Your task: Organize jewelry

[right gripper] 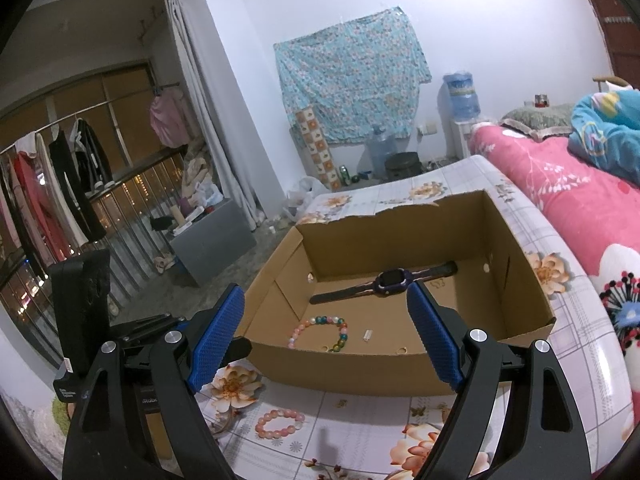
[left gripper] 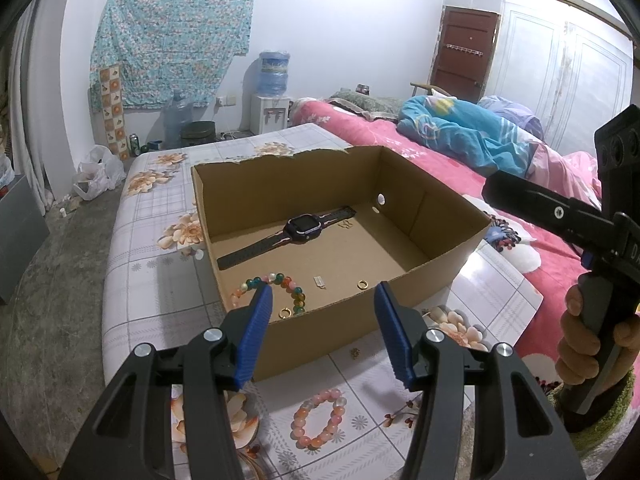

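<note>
Bracelet (left gripper: 319, 419) outside, on tabletop (left gripper: 372, 440) before box (left gripper: 320, 332); both hand-held grippers, left (left gripper: 323, 330) and right (right gripper: 324, 342), apart and empty: best pinch a few beads, lift over near wall, release beside watch (left gripper: 294, 230).

Left gripper (left gripper: 323, 300) half open, empty, tilted down; right gripper (right gripper: 325, 308) wide open, empty; hand (left gripper: 588, 344) grips its handle

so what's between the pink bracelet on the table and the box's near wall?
Mostly bare tablecloth; one small gold piece lies between pink bracelet and box, in the left wrist view.
</note>
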A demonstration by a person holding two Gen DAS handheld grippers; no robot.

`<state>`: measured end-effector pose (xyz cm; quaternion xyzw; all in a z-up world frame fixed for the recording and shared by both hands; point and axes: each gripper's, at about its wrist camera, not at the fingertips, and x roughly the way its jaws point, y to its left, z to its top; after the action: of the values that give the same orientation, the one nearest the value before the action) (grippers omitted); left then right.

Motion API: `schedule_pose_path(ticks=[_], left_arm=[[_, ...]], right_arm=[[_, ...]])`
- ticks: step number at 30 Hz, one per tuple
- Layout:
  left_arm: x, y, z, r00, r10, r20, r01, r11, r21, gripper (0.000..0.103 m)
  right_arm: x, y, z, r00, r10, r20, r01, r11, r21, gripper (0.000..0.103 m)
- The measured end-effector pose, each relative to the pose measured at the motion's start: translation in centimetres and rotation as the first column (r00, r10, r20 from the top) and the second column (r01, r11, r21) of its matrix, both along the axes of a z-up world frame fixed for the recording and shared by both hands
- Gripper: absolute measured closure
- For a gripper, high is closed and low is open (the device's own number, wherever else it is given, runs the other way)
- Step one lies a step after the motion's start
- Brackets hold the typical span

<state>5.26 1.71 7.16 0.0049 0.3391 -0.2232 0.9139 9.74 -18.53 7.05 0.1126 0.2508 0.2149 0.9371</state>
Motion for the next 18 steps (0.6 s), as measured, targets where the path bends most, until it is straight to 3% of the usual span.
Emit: schedule_pose_path(ticks=[6,12,14,18], left_arm=[[-0.4,-0.4,-0.7,1.000,-0.013,-0.012,0.013,1.000,0.012,0.051],[-1.5,-1.1,-1.1,0.999,-0.027,0.045,0.024,0.998,0.060,0.050],[-2.2,-1.3,-0.9,0.997,-0.049,0.058,0.046,0.998,0.050,0.050],[-4.2,-2.5,-0.8,0.982,-0.123,0.141,0.108,0.988,0.112,0.050]], right_arm=[[-0.2,-0.6,-0.2,1.000,-0.015,-0.006,0.015,1.000,-0.003,0.024],[-0.5,-3.1,-3.2,0.996,-0.054,-0.073,0.052,0.998,-0.024,0.024],[-0.6,-3.6,-4.5,0.993,-0.052,-0.107,0.050,0.998,-0.024,0.024],[-0.9,-3.4,-6.8,0.987,-0.024,-0.158,0.019,0.999,-0.034,0.024]])
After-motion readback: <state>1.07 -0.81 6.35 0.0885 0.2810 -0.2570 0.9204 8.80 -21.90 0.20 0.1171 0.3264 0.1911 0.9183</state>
